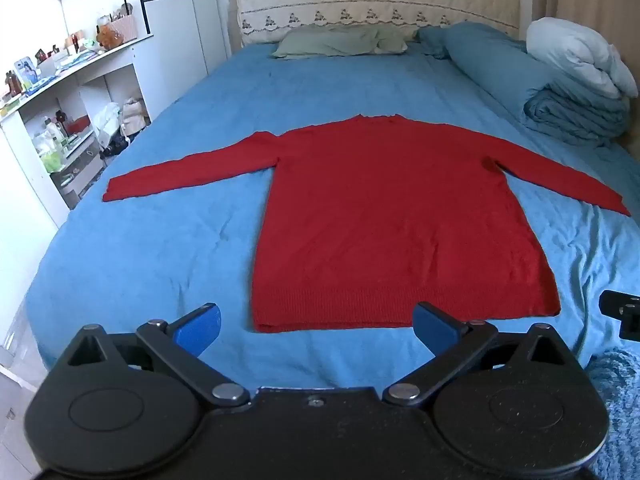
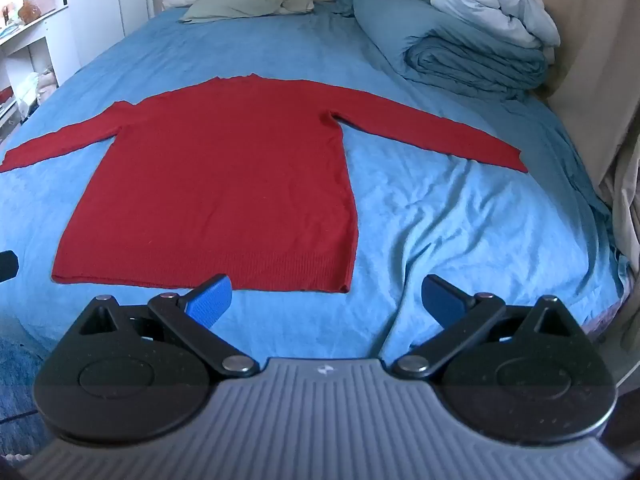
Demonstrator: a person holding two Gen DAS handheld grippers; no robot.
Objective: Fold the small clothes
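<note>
A red long-sleeved sweater lies flat on the blue bed sheet, hem toward me, both sleeves spread out sideways. It also shows in the right wrist view. My left gripper is open and empty, hovering just short of the hem, toward its left half. My right gripper is open and empty, just short of the hem's right corner. A piece of the right gripper shows at the right edge of the left wrist view.
A rolled blue duvet with a pale pillow lies at the far right of the bed. A green folded cloth lies by the headboard. White shelves full of small items stand left of the bed. A wall runs along the right side.
</note>
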